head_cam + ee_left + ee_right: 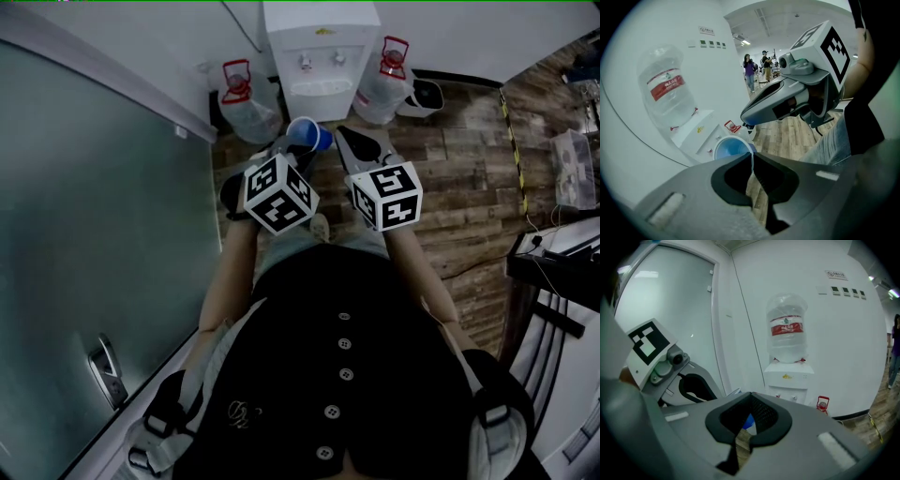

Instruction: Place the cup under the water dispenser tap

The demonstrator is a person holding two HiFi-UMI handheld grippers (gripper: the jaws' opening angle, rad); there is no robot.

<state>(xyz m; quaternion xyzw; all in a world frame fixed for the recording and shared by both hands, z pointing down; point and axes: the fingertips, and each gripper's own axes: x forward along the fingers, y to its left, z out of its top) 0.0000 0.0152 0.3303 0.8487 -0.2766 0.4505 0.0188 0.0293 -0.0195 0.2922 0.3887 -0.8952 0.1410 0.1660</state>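
Observation:
A blue cup (307, 134) hangs on its side in front of me, its thin rim pinched by my left gripper (298, 147). In the left gripper view the jaws are shut on the cup (732, 147) at its rim, with the left gripper (752, 154) aimed down towards the white water dispenser (696, 133). My right gripper (350, 136) is beside it, shut and holding nothing. The right gripper view shows the right gripper (750, 395), with a bit of the cup (748, 421) below the jaws. The dispenser (319, 52) stands ahead against the wall, its taps (321, 61) some way beyond the cup.
Two spare water bottles (246, 105) (384, 82) flank the dispenser on the wooden floor (469, 169). A glass wall (94, 206) with a door handle (107, 369) runs along my left. Dark furniture (553, 267) is at the right. People (751, 71) stand far off down the room.

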